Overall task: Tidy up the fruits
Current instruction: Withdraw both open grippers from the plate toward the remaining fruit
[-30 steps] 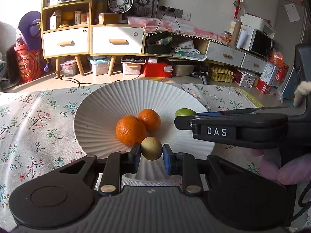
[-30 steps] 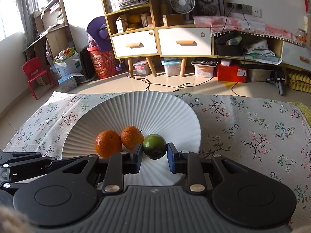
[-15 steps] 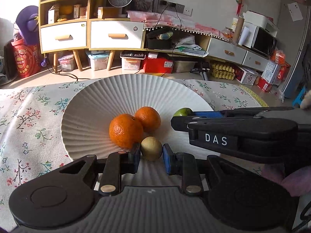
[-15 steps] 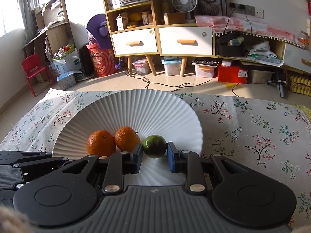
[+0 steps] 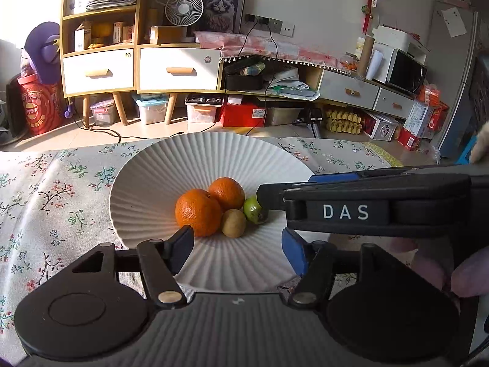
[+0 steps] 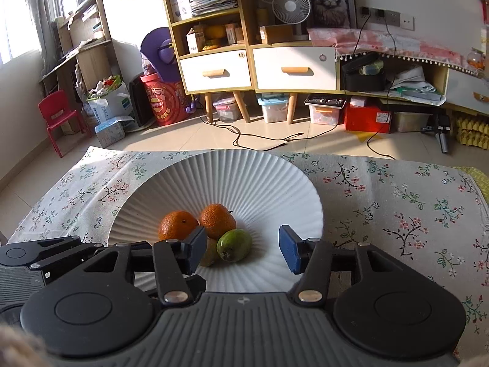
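Observation:
A white ribbed plate (image 5: 159,180) (image 6: 275,183) sits on the floral tablecloth. In it lie two oranges (image 5: 198,211) (image 6: 178,225), a brown kiwi (image 5: 233,223) and a green fruit (image 5: 253,211) (image 6: 234,244), all bunched together. My left gripper (image 5: 240,252) is open and empty, just in front of the kiwi. My right gripper (image 6: 243,252) is open and empty, its jaws either side of the green fruit and slightly nearer than it. In the right wrist view the kiwi (image 6: 211,252) is mostly hidden behind the left finger.
The right gripper's body (image 5: 366,205) crosses the right side of the left wrist view over the plate's rim. The left gripper's side (image 6: 39,257) shows at lower left in the right wrist view. Floral cloth (image 6: 412,202) extends right of the plate. Shelves and boxes stand beyond.
Both grippers have opened. The left let go of the kiwi and the right let go of the green fruit; both fruits now rest in the plate beside the oranges.

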Demonstrator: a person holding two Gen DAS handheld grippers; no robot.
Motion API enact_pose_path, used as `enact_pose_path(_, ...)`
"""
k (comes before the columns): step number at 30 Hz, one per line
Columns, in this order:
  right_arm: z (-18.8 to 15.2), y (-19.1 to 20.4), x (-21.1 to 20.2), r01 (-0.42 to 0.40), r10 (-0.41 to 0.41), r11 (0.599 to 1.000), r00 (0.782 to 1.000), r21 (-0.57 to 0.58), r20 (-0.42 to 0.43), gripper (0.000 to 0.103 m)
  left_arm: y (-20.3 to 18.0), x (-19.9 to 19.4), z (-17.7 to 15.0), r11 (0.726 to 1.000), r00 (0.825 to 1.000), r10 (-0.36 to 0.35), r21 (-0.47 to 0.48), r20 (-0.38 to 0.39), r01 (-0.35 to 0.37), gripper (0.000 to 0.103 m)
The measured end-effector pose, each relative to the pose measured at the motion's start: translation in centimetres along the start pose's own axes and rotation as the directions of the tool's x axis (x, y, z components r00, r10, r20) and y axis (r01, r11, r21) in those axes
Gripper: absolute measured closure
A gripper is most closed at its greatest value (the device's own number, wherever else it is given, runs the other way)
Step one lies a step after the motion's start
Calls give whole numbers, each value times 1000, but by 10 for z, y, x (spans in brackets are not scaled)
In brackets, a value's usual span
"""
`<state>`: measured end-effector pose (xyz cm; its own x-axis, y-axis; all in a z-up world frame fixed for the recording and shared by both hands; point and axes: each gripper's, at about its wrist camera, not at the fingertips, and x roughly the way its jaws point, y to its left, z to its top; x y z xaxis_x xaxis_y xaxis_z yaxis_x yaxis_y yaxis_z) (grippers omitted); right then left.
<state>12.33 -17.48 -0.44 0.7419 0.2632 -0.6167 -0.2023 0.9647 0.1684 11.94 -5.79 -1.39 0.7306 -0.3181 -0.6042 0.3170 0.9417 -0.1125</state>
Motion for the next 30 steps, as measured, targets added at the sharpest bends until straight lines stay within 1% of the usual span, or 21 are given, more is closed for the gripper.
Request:
enact_pose_path(4, 0, 3, -8, 10, -10, 1000, 1000, 3, 9, 42, 1, -10, 0, 1000, 1000, 3, 5, 8, -3, 35)
enact_pose_path(7, -1, 4, -15, 8, -8, 1000, 1000, 15, 15, 37, 1, -20, -2, 1000, 1000, 10, 11, 16, -10, 29)
enact_pose_path(9, -1, 5, -19, 8, -8, 1000, 1000, 20, 17, 33, 1, -26, -4, 1000, 1000, 14, 13, 19, -14, 26)
enact_pose_path(12, -4, 6, -26, 7, -8, 1000, 1000, 29, 18, 28, 3, -34, -6, 1000, 1000, 16, 14, 20, -16, 23)
enact_pose_path(17, -8, 8, -33, 9, -9, 999, 1000, 46, 11, 23, 4, -47, -11, 999, 999, 34, 21, 26, -34, 14)
enact_pose_path(23, -15, 13, -42, 9, -9, 998, 1000, 60, 1, 17, 7, -60, -18, 999, 999, 36, 30, 14, -36, 8)
enact_pose_path(27, -22, 18, -47, 8, -8, 998, 1000, 60, -4, 12, 12, -68, -25, 998, 999, 41, 39, 1, -41, 7)
enact_pose_path(30, -30, 20, -51, -9, 10, 998, 1000, 64, -8, 9, 16, -76, -31, 998, 999, 48, 42, -8, -47, 6)
